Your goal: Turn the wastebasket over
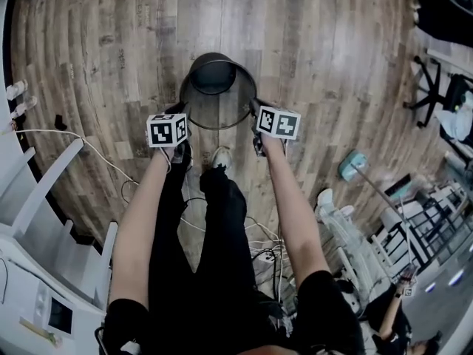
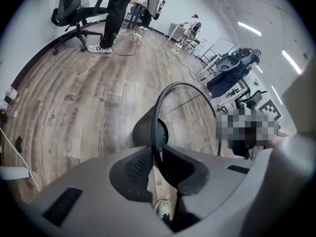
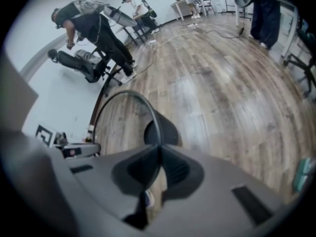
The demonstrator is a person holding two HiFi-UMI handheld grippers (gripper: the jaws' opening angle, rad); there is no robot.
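Turning the mesh wastebasket [image 1: 219, 103], which stands mouth-up on the wooden floor [image 1: 318, 65], should go best if both grips stay on opposite sides of its rim [image 1: 219, 128] and the wrists roll together. The right claw [image 3: 159, 164] is pinched tight on the rim wire. The left claw [image 2: 155, 167] is narrowed onto rim and mesh, seemingly gripping, so lift the basket clear before rotating it, lest it drag or slip.
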